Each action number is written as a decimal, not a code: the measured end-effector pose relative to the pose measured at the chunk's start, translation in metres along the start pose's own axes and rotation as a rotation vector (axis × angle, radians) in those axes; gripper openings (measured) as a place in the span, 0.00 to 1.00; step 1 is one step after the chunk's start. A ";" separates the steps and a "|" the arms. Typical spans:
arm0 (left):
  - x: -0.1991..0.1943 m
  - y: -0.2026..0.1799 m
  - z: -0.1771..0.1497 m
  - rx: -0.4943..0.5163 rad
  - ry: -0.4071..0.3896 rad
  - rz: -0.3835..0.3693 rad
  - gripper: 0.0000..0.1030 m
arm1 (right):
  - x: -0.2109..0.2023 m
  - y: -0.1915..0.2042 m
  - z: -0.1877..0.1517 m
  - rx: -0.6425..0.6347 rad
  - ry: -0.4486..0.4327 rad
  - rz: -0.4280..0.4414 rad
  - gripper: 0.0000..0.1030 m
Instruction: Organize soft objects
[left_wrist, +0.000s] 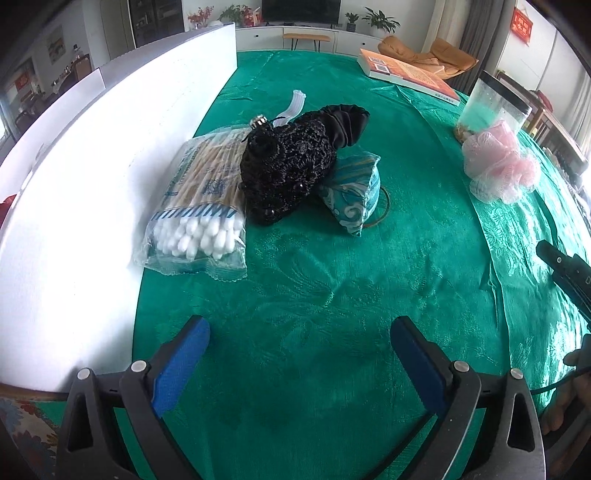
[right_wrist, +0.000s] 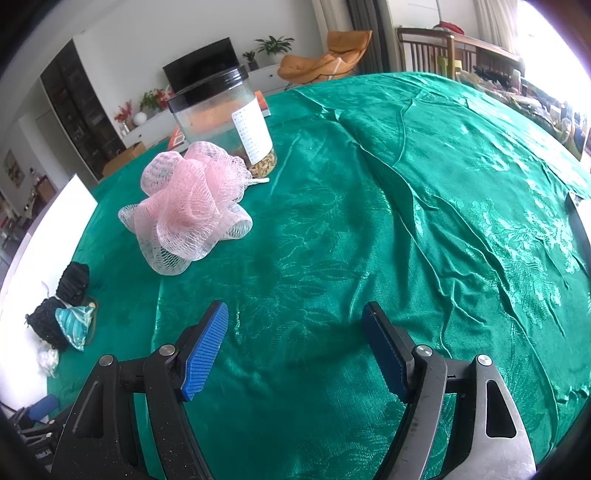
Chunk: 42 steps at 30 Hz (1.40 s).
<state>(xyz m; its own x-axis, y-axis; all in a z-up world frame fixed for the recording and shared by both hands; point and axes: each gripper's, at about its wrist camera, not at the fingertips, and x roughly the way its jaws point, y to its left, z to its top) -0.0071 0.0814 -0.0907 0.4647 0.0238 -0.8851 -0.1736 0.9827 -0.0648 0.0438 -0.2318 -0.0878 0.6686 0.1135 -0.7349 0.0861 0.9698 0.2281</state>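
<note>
Both tongs, left (left_wrist: 299, 350) and right (right_wrist: 295, 347), stood apart, empty; pink mesh bath pouf (right_wrist: 188, 206) judged light, compressible, graspable at its bunched centre.

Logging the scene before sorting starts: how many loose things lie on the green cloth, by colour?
Pink: 1, bath pouf
Black: 1, mesh bundle
Teal: 1, small pillow
White: 1, cotton swab bag
Clear: 1, jar
Orange: 1, book
Total: 6

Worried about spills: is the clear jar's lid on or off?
On. The black lid caps the upright clear jar behind the pink mesh pouf.
</note>
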 end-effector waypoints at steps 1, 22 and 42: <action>0.001 0.002 0.003 -0.011 -0.002 0.002 0.95 | 0.000 0.000 0.000 0.000 0.000 0.000 0.76; 0.065 -0.073 0.109 0.349 -0.048 -0.270 0.99 | 0.000 0.001 -0.001 -0.008 0.001 0.013 0.77; 0.042 -0.018 0.062 0.187 -0.146 -0.144 1.00 | 0.001 0.007 -0.002 -0.041 0.002 -0.006 0.79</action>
<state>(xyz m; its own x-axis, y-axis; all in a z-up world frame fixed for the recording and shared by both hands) 0.0693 0.0758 -0.0984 0.5954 -0.1052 -0.7965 0.0598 0.9944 -0.0867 0.0442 -0.2246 -0.0882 0.6664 0.1084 -0.7377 0.0597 0.9784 0.1977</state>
